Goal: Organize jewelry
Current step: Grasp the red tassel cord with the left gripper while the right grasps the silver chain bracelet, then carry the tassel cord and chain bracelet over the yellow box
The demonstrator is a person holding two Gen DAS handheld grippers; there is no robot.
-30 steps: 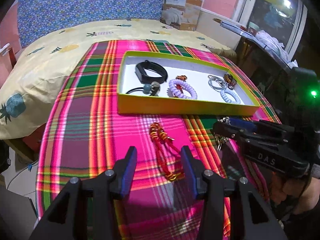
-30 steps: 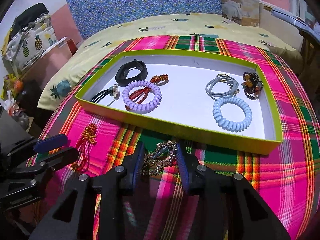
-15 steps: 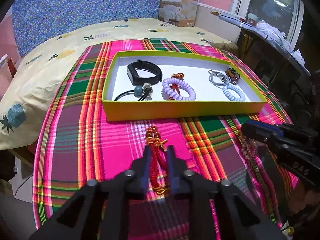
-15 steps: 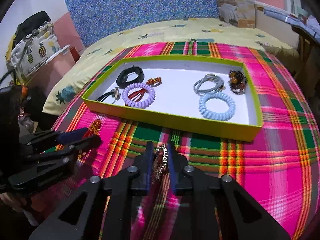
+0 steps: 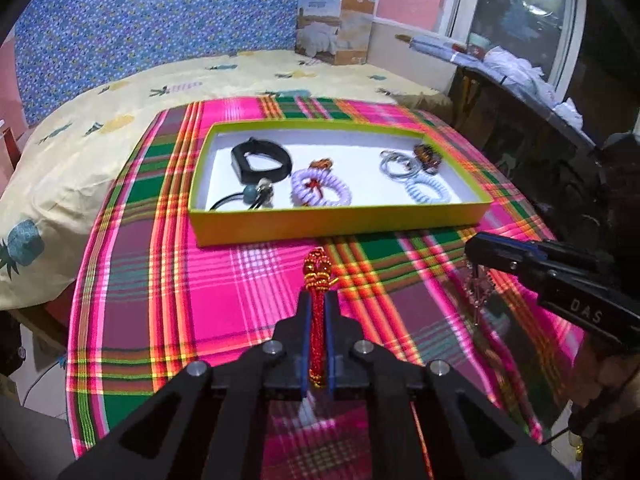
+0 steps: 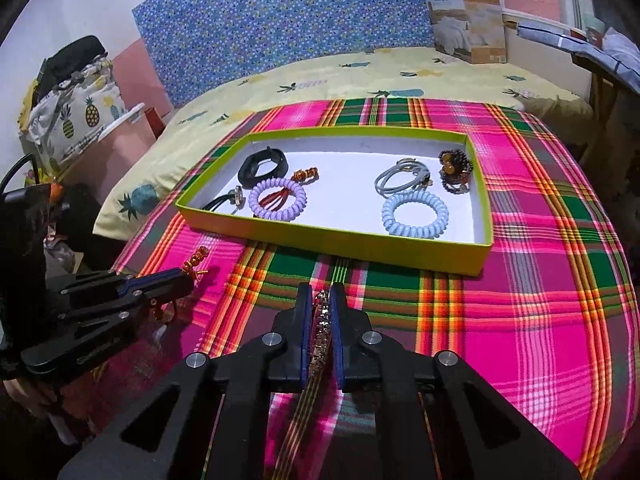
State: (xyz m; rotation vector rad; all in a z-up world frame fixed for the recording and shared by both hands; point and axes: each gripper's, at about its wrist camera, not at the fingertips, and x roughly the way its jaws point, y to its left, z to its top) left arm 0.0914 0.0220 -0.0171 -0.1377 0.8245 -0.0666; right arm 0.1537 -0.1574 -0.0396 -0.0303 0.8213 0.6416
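Now lifted clear of the plaid-covered desk [image 5: 168,280], a red beaded bracelet [image 5: 318,320] and a gold chain [image 6: 322,328] sit pinched in the left gripper [image 5: 318,312] and right gripper [image 6: 321,312], ready for the yellow-green tray [image 6: 360,246].

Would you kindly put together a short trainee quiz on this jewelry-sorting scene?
1. True or false: the left hand-held gripper is shut on the red beaded bracelet.
2. What does the right hand-held gripper hold? A) blue coil tie B) gold chain C) black band
3. Fill in: the lilac coil tie lies in the ___ end of the green tray, seen from the right wrist.

Key
1. True
2. B, the gold chain
3. Left
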